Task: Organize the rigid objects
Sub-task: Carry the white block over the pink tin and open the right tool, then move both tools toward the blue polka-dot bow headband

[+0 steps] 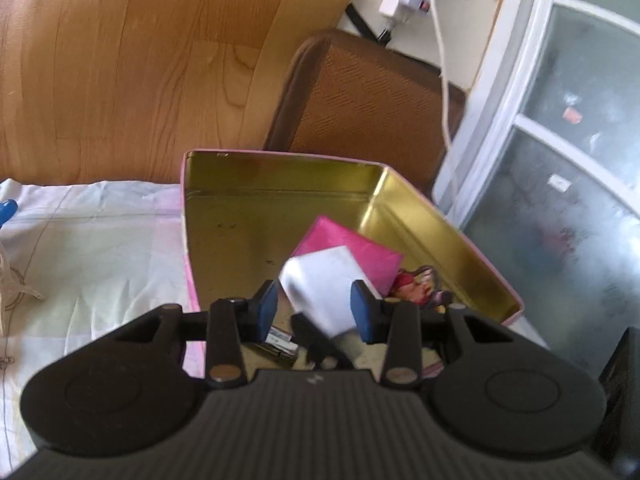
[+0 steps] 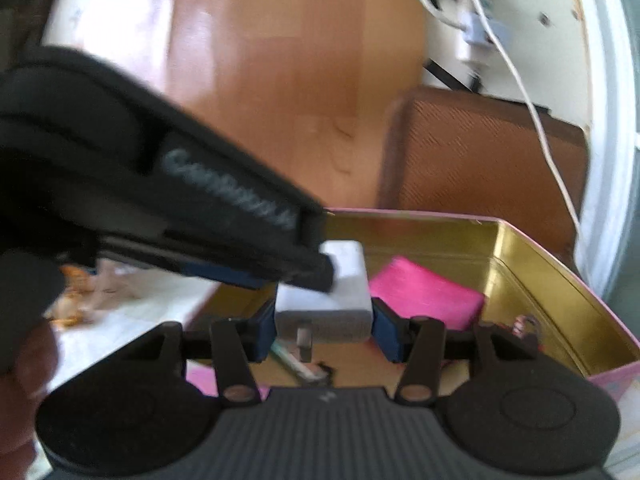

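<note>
Task's thing: one white charger (image 2: 324,308), a rectangular block, with one metal prong visible on the end facing the right wrist camera.
Position: the white charger hangs over the near part of the open tin, held between the two pairs of tongs.
Right tongs (image 2: 324,334): one pair, its two blue pads pressing on the two opposite sides of the white charger at the prong end.
Left tongs (image 1: 316,312): one pair, pinching the far end of the same block; in the right wrist view it reaches in from the left, one finger lying across the block's top.
Tin (image 1: 280,172): one, pink outside, gold inside, no lid on it.
Tin contents: one pink packet (image 1: 360,252) lying flat, one small red-and-pink figure (image 1: 416,286) beside it, one thin pen-like item (image 2: 298,366) on the floor of the tin; further small pieces are too blurred to count.
Counter (image 1: 100,240): one, covered by a pale cloth, carrying the tin.
Chair (image 1: 360,100): one brown seat back, just behind the tin.
Wooden floor (image 1: 140,60): behind the counter.
White cable (image 1: 442,60): one, hanging past the chair.
</note>
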